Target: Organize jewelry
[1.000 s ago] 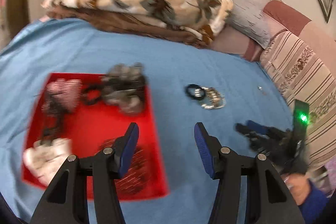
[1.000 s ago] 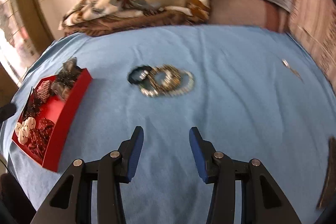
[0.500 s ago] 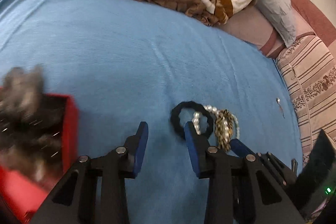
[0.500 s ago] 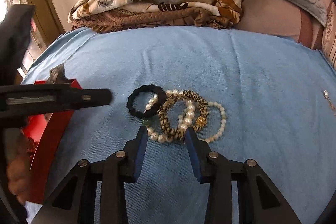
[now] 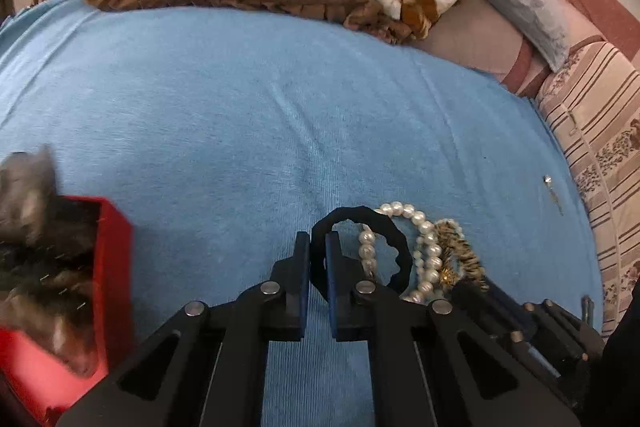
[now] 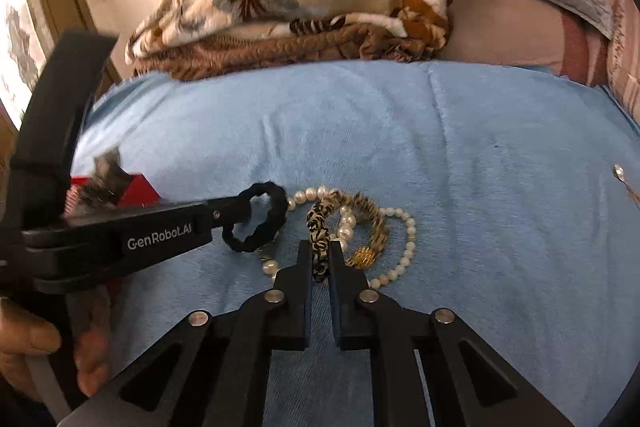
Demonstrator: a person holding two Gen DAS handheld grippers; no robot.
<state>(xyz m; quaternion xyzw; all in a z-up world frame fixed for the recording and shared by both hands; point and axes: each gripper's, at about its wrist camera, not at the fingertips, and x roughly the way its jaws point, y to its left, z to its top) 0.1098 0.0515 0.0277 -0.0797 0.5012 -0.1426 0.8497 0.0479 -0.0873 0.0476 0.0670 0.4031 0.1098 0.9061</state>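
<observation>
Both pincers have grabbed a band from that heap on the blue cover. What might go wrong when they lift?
The black band in the left gripper overlaps the pearl strand, which could snag and get dragged. The leopard band in the right gripper also lies tangled with pearls. Lifting both at once might scatter the heap.

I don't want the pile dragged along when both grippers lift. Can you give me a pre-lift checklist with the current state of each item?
1. Left gripper shut on the black scrunchie: ok.
2. Right gripper shut on the leopard-print band: ok.
3. Pearl strand free of both held pieces: not ok, it lies tangled through them.
4. Gold bead belongs to the band or the pearls: cannot tell.
5. Red tray has room: cannot tell, mostly out of view.
</observation>
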